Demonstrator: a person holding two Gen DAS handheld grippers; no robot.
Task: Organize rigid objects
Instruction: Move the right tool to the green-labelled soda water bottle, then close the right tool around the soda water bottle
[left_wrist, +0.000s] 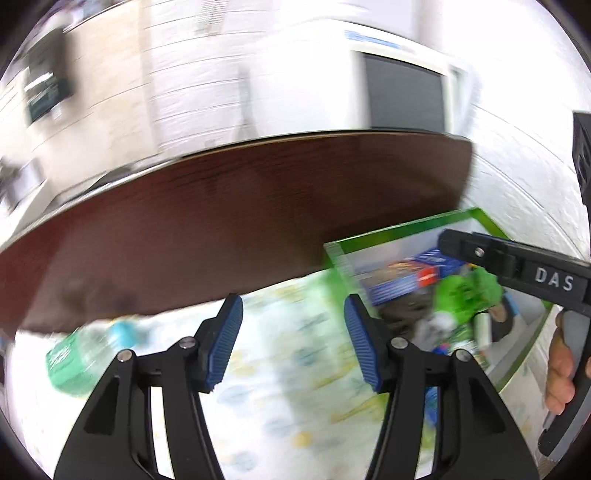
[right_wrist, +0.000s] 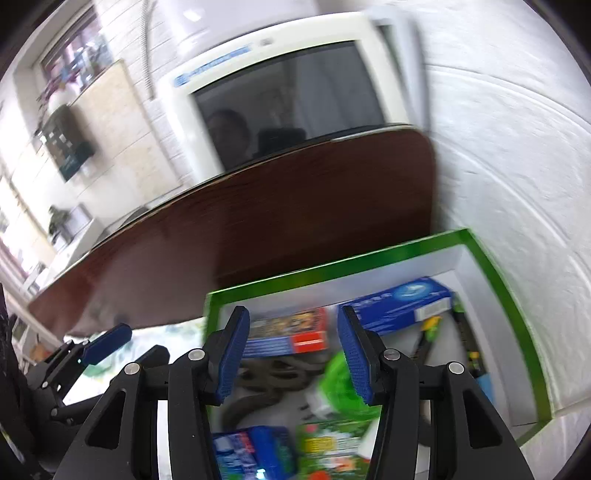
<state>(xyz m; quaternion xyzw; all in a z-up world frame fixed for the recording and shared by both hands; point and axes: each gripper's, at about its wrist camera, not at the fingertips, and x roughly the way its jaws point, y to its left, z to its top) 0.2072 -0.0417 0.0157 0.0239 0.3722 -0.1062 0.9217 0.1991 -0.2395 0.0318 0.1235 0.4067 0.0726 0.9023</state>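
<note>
Left hand-held gripper (left_wrist: 293, 341) hangs with its blue ribbed pads spread and nothing between them, over a pale patterned cloth (left_wrist: 280, 369) on the table (left_wrist: 221, 221). Right hand-held gripper (right_wrist: 293, 354) is likewise parted and empty, poised above the green-rimmed box (right_wrist: 491, 266), which sits by the table's right edge against the white wall.

Down in the box, nearest, lie a blue packet (right_wrist: 255, 450) and a green printed packet (right_wrist: 332, 443). Past them sit a dark ring-shaped piece (right_wrist: 273, 373) and a bright green plastic thing (right_wrist: 340, 384), too blurred to name. Farther in, a blue and red carton (right_wrist: 291, 332) lies flat beside a longer blue carton (right_wrist: 399, 302), whose long axis slants up toward the box's far right corner.

On the cloth near the left edge lies a green-labelled bottle (left_wrist: 74, 358) on its side, blurred.

Beyond the table's far edge stands a cream monitor (right_wrist: 280, 99).
</note>
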